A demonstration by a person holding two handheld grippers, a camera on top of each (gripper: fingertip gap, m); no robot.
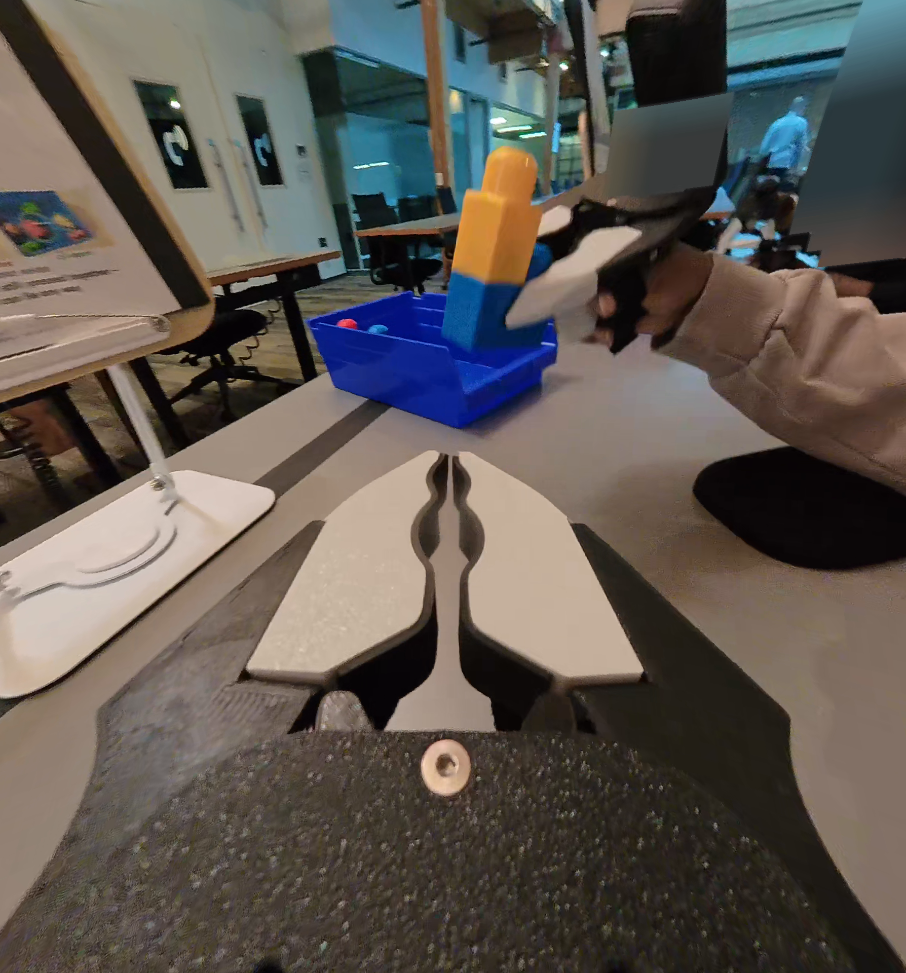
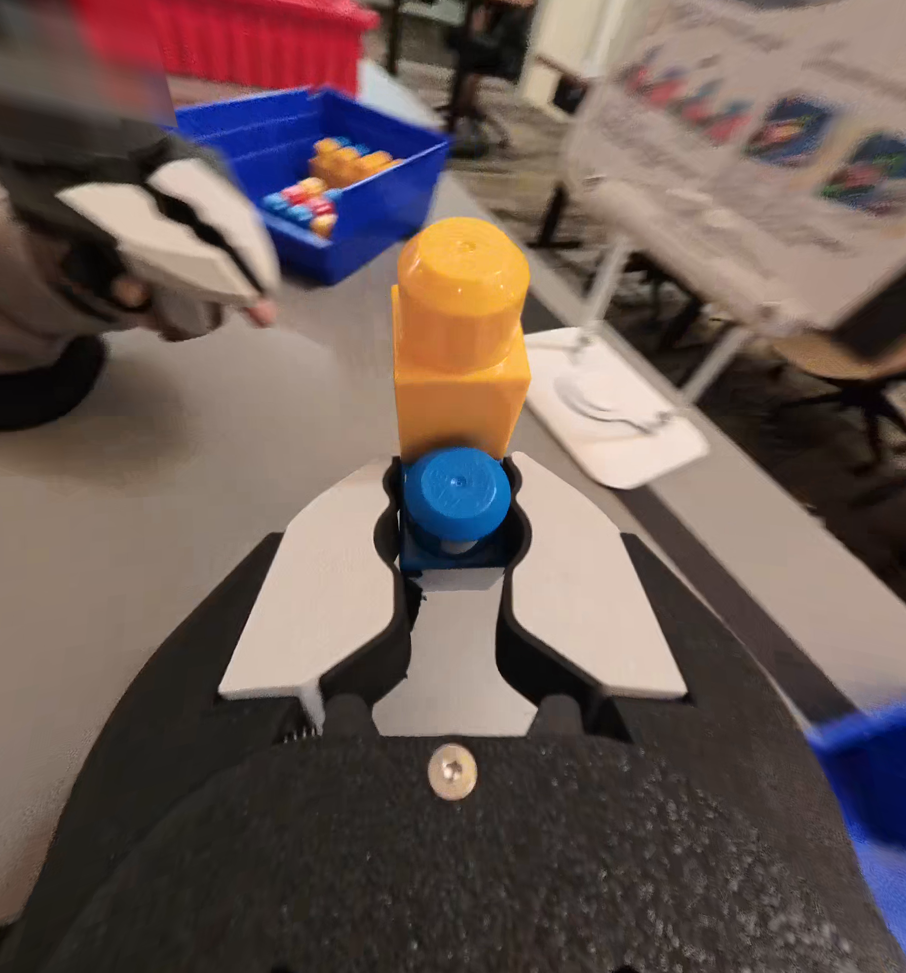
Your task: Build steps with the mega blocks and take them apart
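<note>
- Blocks: a blue block (image 2: 453, 532) with a yellow block (image 2: 459, 363) pressed onto its far stud, the pair forming a step; the near blue stud is bare.
- Right claw (image 2: 453, 508) is clenched on the blue block, one finger against each side of it; the yellow block stands clear of the fingers, beyond the tips.
- In the left wrist view, that right claw (image 1: 538, 274) holds the pair in the air, tilted, at 1 o'clock, in front of a blue bin (image 1: 430, 379). A hand (image 1: 645, 300) in a pale sleeve (image 1: 809, 358) carries it.
- Left claw (image 1: 450, 463) grasps nothing; its white fingers are drawn nearly together with only a thin gap at the tips, low over the grey worktop (image 1: 624, 553).
- From the right wrist view, the left claw (image 2: 251, 295) sits at 10 o'clock, well apart from the held blocks.
- The bin holds more blocks: a yellow cluster (image 2: 353, 166) and a row of small red, blue and yellow ones (image 2: 303, 202).
- A white stand base (image 1: 98, 568) lies on the worktop at 9 o'clock of the left claw, carrying a tilted sign (image 1: 45, 210).
- A black pad (image 1: 809, 505) lies at 3 o'clock, under the sleeve.
</note>
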